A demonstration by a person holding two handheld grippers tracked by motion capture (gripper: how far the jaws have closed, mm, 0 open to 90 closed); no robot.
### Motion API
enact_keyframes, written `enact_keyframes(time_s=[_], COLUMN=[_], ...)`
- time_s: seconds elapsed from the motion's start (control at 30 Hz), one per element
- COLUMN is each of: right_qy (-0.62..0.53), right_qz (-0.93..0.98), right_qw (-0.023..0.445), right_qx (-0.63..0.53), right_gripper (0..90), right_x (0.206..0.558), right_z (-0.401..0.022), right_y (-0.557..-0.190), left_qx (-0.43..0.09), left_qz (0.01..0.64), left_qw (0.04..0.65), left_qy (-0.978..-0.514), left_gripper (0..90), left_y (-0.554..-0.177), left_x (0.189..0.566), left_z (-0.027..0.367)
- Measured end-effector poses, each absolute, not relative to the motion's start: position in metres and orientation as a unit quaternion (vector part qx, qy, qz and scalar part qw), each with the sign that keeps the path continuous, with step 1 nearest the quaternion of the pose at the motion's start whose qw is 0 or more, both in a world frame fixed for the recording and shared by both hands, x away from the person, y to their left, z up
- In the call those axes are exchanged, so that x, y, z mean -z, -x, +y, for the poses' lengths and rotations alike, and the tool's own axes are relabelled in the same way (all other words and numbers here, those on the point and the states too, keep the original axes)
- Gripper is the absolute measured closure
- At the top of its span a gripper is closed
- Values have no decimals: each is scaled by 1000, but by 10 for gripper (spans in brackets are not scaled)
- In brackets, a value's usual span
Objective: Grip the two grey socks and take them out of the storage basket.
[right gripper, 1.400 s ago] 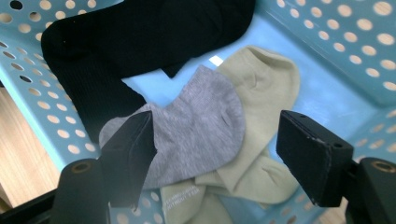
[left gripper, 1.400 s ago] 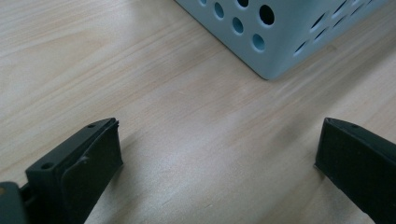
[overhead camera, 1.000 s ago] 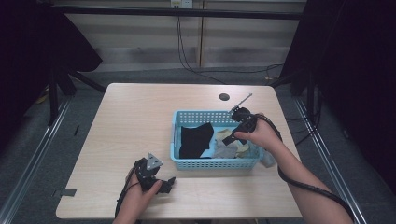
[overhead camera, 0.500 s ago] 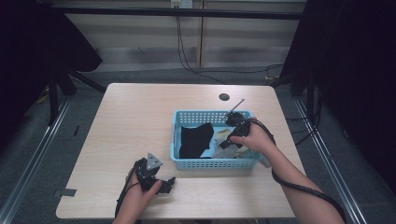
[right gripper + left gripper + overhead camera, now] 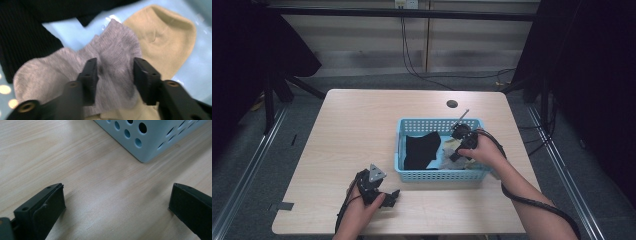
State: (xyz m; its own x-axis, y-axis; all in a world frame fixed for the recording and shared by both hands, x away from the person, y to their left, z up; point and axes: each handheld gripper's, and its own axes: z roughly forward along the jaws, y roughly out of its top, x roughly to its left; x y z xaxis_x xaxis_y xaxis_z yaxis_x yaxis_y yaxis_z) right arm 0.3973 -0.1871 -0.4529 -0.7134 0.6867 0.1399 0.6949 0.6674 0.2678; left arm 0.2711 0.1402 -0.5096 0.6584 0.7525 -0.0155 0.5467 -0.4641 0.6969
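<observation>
Right hand-held gripper (image 5: 113, 75) now lower over grey sock (image 5: 110, 57).

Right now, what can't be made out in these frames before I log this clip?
- Right gripper: right gripper view, motion blur hides whether its jaws already pinch the grey sock.
- Beige sock: its lower part is hidden under the grey sock and gripper.
- Black garment: cut off by the right gripper view's top edge; type unclear.
- Basket: left gripper view, one corner, rest cut off.
</observation>
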Motion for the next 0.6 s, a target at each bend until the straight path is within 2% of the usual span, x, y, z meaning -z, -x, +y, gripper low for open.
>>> enact_keyframes(time_s=[0.03,0.13,0.17,0.6], right_qy=[376,368,368,380], right_qz=[-915,-920,-920,-913], right_qw=[15,14,19,33], right_qx=[148,133,133,146], right_gripper=[613,805,832,846], right_x=[453,454,453,425], right_z=[-187,-188,-189,-204], right_y=[-397,-396,-397,-396], left_qx=[-149,-149,-149,-148], left_qz=[385,386,386,386], left_qw=[345,345,346,346], left_qy=[-843,-843,-842,-842], left_gripper=[0,0,0,0], left_y=[-271,-271,-271,-271], left_x=[510,510,510,510], left_z=[140,140,140,140])
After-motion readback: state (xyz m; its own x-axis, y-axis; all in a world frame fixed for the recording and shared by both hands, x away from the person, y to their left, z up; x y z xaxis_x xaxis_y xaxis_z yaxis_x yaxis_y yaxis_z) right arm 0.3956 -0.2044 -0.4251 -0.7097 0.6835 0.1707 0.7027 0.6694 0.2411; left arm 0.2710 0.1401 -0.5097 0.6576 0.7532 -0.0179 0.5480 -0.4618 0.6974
